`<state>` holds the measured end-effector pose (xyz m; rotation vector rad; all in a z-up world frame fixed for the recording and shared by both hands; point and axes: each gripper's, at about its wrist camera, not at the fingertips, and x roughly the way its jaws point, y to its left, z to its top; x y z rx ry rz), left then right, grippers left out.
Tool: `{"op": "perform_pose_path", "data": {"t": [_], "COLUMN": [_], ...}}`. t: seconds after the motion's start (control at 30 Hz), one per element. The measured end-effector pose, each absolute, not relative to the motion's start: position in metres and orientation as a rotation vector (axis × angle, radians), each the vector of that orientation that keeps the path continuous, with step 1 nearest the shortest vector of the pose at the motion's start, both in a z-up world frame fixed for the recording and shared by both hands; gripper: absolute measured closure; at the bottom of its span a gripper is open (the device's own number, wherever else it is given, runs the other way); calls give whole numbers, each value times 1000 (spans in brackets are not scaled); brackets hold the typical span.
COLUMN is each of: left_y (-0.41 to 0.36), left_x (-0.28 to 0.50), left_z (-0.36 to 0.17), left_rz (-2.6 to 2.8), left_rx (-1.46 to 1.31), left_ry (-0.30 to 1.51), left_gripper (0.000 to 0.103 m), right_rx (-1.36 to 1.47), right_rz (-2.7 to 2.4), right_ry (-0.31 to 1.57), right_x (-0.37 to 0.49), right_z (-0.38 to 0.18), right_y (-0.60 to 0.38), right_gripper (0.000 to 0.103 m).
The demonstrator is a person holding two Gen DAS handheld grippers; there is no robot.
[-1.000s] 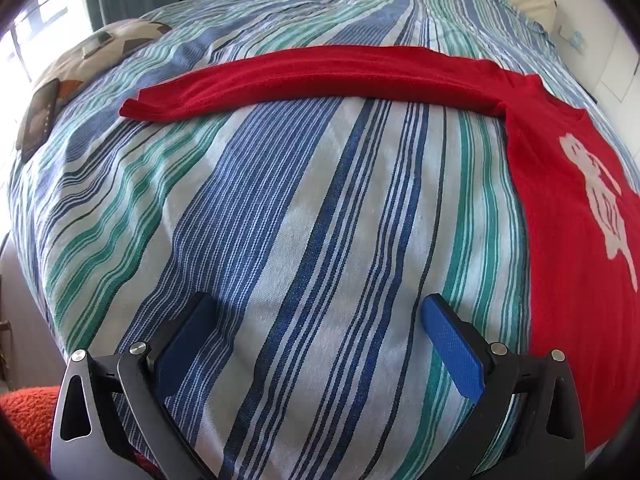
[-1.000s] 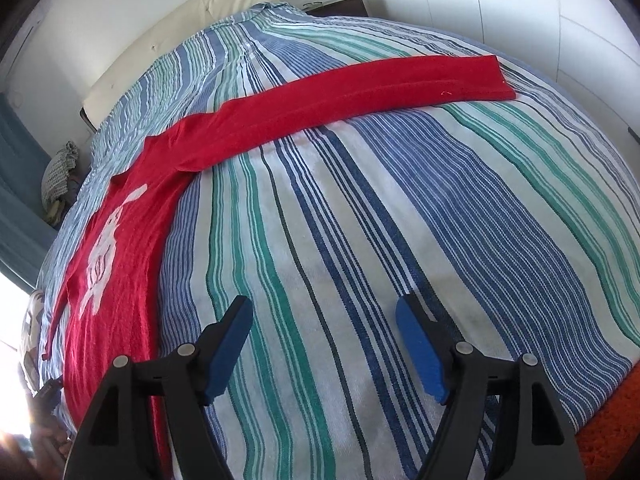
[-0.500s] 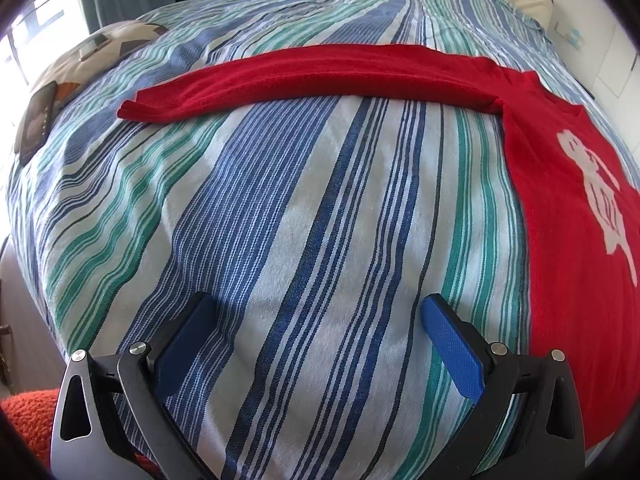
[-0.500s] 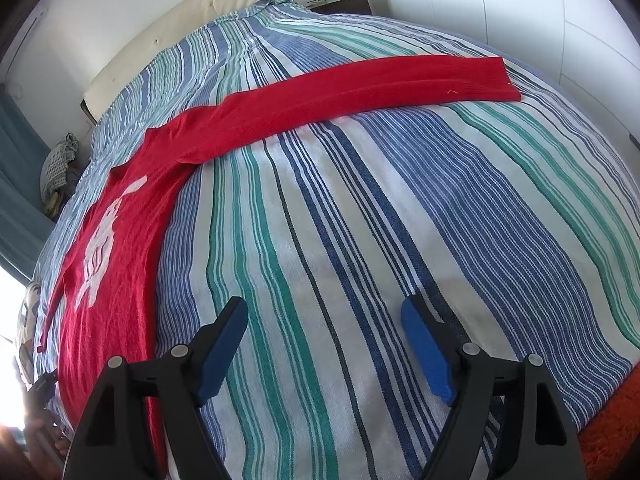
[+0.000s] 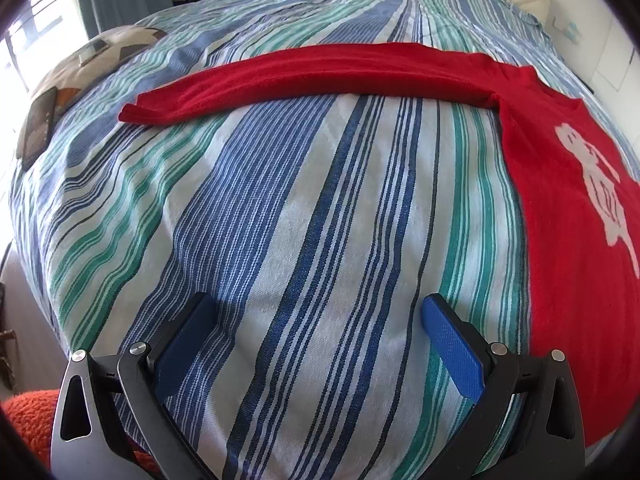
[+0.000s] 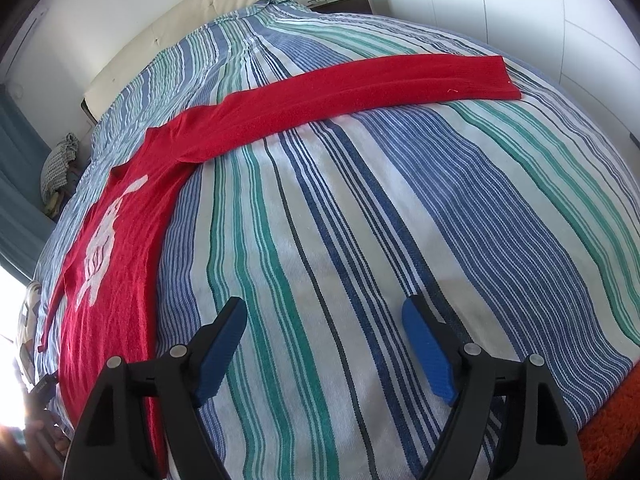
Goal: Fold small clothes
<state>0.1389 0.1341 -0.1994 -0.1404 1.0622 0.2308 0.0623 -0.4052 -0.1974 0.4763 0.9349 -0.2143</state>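
Observation:
A red long-sleeved top [image 5: 568,216] [image 6: 116,248] with a white print lies flat on the striped bed cover [image 5: 320,208] [image 6: 360,200]. One sleeve [image 5: 320,80] stretches out to the left in the left wrist view; the other sleeve [image 6: 360,84] runs out to the right in the right wrist view. My left gripper [image 5: 320,312] hovers open over bare cover, the top's body just right of it. Above the cover near the bed's front edge, my right gripper [image 6: 324,316] stands open with nothing between its blue pads; the top's body lies to its left.
A patterned cushion [image 5: 96,60] and a dark flat device [image 5: 38,128] lie at the bed's left side. A cream headboard [image 6: 192,28] and a white wall stand behind. An orange rug [image 5: 28,412] [image 6: 616,412] shows below the bed's front edge. Bundled cloth [image 6: 60,160] sits beside the bed.
The right gripper's jaws have spread slightly wider. Neither hand has shifted noticeably and the top lies as before.

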Motion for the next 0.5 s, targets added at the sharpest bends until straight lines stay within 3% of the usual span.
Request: {"op": "perform_pose_path", "data": {"t": [0.5], "left_y": [130], "left_x": [139], "left_z": [-200], "left_rz": [227], "left_rx": [-95], "left_ry": [1065], "left_gripper": [0], "right_rx": [457], "right_rz": [-209], "right_ry": [944], "right_x": [64], "right_z": [-199], "right_y": [-403], "right_gripper": [21]}}
